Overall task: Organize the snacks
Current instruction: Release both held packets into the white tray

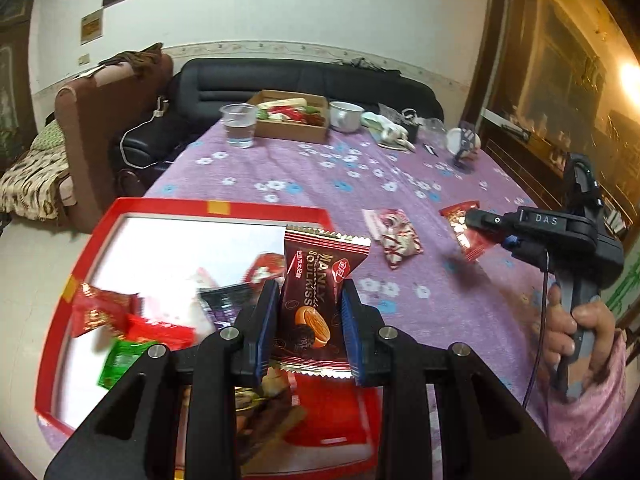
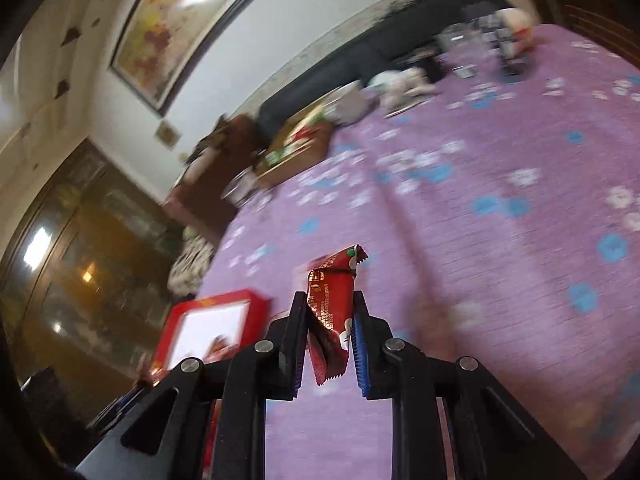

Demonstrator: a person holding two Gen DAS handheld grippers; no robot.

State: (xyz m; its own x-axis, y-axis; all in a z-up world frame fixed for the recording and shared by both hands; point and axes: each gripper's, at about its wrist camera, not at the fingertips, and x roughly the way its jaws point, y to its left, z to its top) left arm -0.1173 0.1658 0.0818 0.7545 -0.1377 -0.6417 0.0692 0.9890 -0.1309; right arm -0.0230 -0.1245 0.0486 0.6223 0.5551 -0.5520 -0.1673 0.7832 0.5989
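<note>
My left gripper [image 1: 309, 292] is shut on a dark brown cookie packet [image 1: 316, 292] and holds it upright over the near right part of the red tray [image 1: 100, 232]. The tray has a white floor and holds several red, green and purple snack packets [image 1: 132, 324]. My right gripper [image 2: 329, 302] is shut on a red snack packet [image 2: 332, 300] above the purple tablecloth; in the left wrist view the right gripper [image 1: 474, 220] holds that packet [image 1: 466, 236] to the right of the tray. A red-and-white packet [image 1: 394, 236] lies on the cloth between them. The tray also shows in the right wrist view [image 2: 256, 312].
At the far end of the flowered purple tablecloth [image 1: 312, 176] stand a plastic cup of water [image 1: 239, 125], a cardboard box of snacks [image 1: 294, 118], a white cup [image 1: 345, 115] and small clutter [image 1: 400, 132]. A black sofa [image 1: 280, 76] sits behind the table.
</note>
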